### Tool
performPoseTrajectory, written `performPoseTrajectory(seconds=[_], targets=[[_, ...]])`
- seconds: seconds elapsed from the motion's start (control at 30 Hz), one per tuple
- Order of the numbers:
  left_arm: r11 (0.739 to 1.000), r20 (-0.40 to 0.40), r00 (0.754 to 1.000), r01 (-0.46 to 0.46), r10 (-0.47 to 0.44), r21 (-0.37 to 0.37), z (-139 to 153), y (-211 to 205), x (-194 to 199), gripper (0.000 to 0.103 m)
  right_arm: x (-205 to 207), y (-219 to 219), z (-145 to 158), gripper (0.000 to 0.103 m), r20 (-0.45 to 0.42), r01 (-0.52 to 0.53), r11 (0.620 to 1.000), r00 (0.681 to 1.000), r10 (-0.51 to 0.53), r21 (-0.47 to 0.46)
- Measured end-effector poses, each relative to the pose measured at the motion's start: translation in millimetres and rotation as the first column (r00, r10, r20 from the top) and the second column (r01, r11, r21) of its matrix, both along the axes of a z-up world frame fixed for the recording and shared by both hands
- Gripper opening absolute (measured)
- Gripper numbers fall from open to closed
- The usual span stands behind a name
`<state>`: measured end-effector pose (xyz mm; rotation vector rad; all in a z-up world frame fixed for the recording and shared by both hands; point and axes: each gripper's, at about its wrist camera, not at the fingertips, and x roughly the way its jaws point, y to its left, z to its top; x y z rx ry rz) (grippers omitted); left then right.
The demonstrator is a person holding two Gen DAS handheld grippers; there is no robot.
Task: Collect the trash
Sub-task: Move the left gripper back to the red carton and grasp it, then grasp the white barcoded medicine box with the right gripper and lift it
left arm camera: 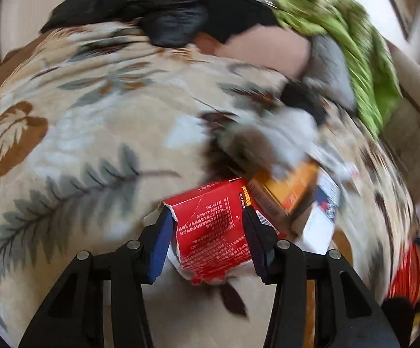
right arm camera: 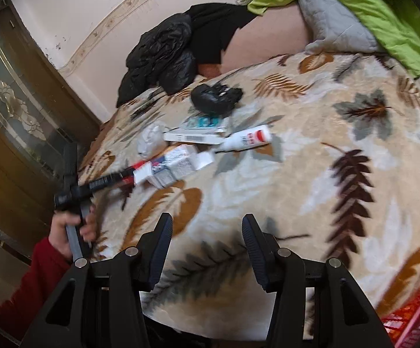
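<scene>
A bed under a leaf-print blanket fills both views, with a red basket at its near right corner. The left gripper straddles a torn red box, jaws at its sides; whether they pinch it I cannot tell. Its white print is too small to read. The right gripper hangs open and empty, likely awaiting the trash pile mid-bed.

Bed: boxes, bottle and small bag were clustered mid-blanket; bottle right of boxes, bag behind. Large bag and pillow were placed at the far edge. Basket was seen right.
</scene>
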<state>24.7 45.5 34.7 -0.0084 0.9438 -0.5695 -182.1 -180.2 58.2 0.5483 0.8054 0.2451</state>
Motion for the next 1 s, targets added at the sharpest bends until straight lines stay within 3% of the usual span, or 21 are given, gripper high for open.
performPoseTrajectory(seconds=[0.07, 0.2, 0.3, 0.4, 0.5, 0.57, 0.63, 0.73, 0.83, 0.93, 1.0], targets=[[0.999, 0.035, 0.998, 0.053, -0.053, 0.004, 11.2, -0.2, -13.1, 0.048, 13.7, 9.3, -0.2, 0.054, -0.002, -0.023, 1.0, 1.0, 0.023, 0.021], [1.0, 0.084, 0.996, -0.005, 0.007, -0.023, 24.3, 15.9, -1.8, 0.061, 35.8, 27.2, -1.2, 0.054, -0.006, -0.043, 0.998, 0.999, 0.043, 0.044], [0.997, 0.006, 0.999, -0.033, 0.034, -0.062, 11.2, 19.3, 24.1, 0.064, 51.1, 38.1, -5.0, 0.054, -0.024, -0.045, 0.997, 0.999, 0.047, 0.061], [0.999, -0.087, 0.996, -0.002, -0.002, -0.037, -11.1, 3.9, 40.0, 0.065, 61.8, 44.0, -9.1, 0.054, -0.046, -0.043, 0.995, 0.998, 0.047, 0.093], [0.997, -0.022, 0.997, 0.075, -0.075, -0.001, -9.5, -11.1, 24.3, 0.067, 67.6, 45.8, -10.7, 0.054, -0.058, -0.032, 0.994, 0.998, 0.038, 0.103], [0.993, -0.01, 0.993, 0.114, -0.114, 0.001, -8.1, -14.8, 10.4, 0.049, 74.2, 47.2, -12.1, 0.054, -0.07, -0.024, 0.995, 0.997, 0.031, 0.098], [0.991, -0.003, 0.992, 0.13, -0.13, 0.035, -9.6, -17.8, -5.5, 0.04, 81.3, 50.0, -12.7, 0.054, -0.081, -0.021, 0.995, 0.996, 0.029, 0.096], [0.988, -0.001, 0.988, 0.154, -0.154, 0.015, -5.4, -16.6, -33.3, 0.028, 96.3, 58.0, -15.4, 0.058, -0.109, -0.002, 0.998, 0.994, 0.009, 0.067], [0.984, 0.038, 0.983, 0.178, -0.179, 0.028, -0.8, -19.6, -62.0, 0.027, 111.7, 65.2, -23.1, 0.06, -0.157, 0.038, 0.999, 0.987, -0.033, 0.03], [0.986, 0.04, 0.985, 0.167, -0.167, 0.012, -0.8, -18.4, -65.6, 0.027, 120.5, 65.3, -33.8, 0.06, -0.203, 0.085, 0.996, 0.976, -0.083, 0.001], [0.986, 0.023, 0.986, 0.166, -0.166, -0.012, -1.2, -15.9, -63.3, 0.036, 123.9, 62.1, -46.0, 0.06, -0.24, 0.101, 0.995, 0.966, -0.099, -0.002]])
